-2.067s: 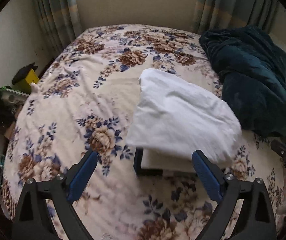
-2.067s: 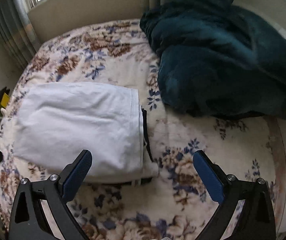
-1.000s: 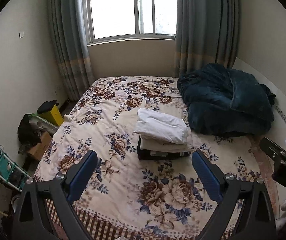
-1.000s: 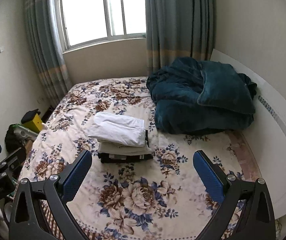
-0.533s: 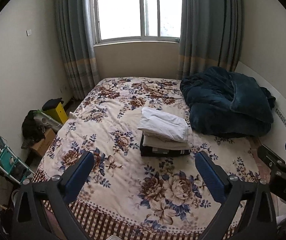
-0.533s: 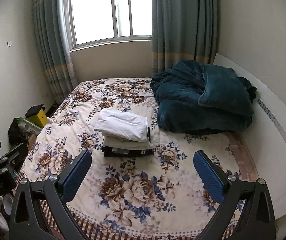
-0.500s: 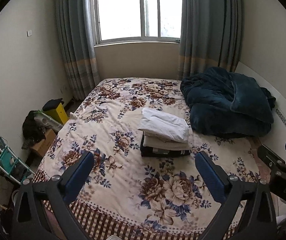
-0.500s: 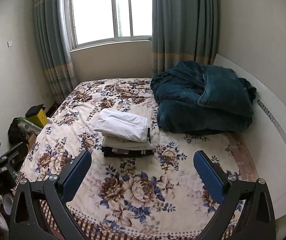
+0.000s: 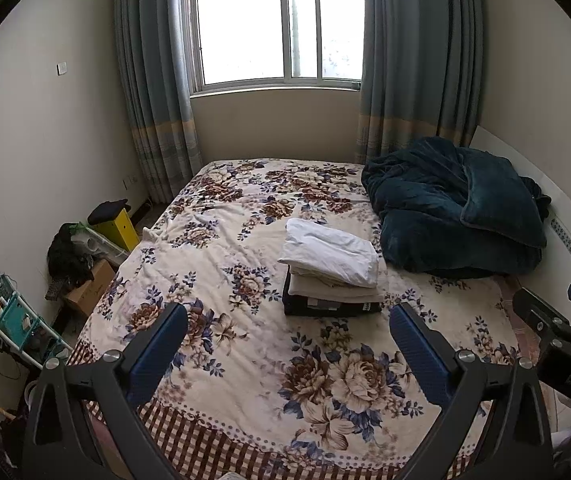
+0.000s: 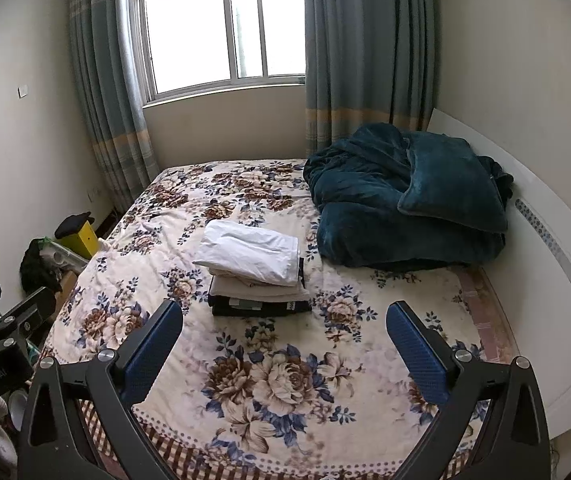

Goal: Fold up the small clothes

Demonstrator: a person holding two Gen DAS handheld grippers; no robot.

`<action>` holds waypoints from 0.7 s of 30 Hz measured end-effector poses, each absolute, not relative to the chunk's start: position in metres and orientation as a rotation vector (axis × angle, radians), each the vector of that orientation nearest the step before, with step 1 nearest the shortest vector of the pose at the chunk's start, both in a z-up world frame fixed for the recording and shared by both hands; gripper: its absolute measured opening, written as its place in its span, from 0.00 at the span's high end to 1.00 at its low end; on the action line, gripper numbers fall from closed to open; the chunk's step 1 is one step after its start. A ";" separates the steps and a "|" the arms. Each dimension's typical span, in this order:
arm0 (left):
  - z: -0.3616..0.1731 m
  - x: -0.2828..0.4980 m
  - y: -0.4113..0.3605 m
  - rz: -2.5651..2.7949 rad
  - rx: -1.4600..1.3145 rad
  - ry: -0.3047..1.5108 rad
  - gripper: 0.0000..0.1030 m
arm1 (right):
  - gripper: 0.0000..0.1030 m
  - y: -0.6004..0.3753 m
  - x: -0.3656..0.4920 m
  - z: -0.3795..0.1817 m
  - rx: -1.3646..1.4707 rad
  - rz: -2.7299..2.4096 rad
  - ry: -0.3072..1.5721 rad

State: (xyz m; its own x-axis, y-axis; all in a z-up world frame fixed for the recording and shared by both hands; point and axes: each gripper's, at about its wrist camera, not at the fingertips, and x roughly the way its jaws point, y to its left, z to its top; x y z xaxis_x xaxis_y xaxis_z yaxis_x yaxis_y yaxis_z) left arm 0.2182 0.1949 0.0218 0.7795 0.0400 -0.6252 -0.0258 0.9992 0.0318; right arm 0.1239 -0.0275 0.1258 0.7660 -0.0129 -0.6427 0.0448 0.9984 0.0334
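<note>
A small bedroom with pale walls has a window (image 9: 281, 28) at the far end, with grey-blue curtains (image 9: 153, 80) on both sides. On the floor at the left, beside the bed, there is a green rack (image 9: 13, 320), a cardboard box (image 9: 89, 292) with dark things on it, and a yellow box (image 9: 119, 226). The bed (image 9: 213, 264) takes most of the room and has a cream cover with brown and blue flowers.

The left tool (image 9: 285, 344) hangs above the near end of the bed, with its two blue fingers wide apart and nothing between them. Near the middle of the bed stands the pile of folded clothes (image 9: 331, 276): a dark piece at the bottom, a cream piece on it, and a white piece (image 9: 329, 250) on top, a little tilted. The pile is well apart from both tools. To the right of the pile, near it, lies a crumpled dark teal blanket (image 9: 457, 208) against the white headboard (image 10: 557, 240).

The right tool (image 10: 283, 340) is also spread wide and holds nothing, above the near part of the bed.
</note>
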 end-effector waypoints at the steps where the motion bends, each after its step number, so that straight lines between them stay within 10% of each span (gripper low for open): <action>1: 0.022 0.218 0.195 0.038 0.020 0.675 0.00 | 0.00 -0.027 0.125 0.127 0.045 -0.028 0.699; 21: 0.031 0.216 0.198 0.043 0.016 0.660 0.00 | 0.00 -0.018 0.130 0.129 0.033 -0.018 0.682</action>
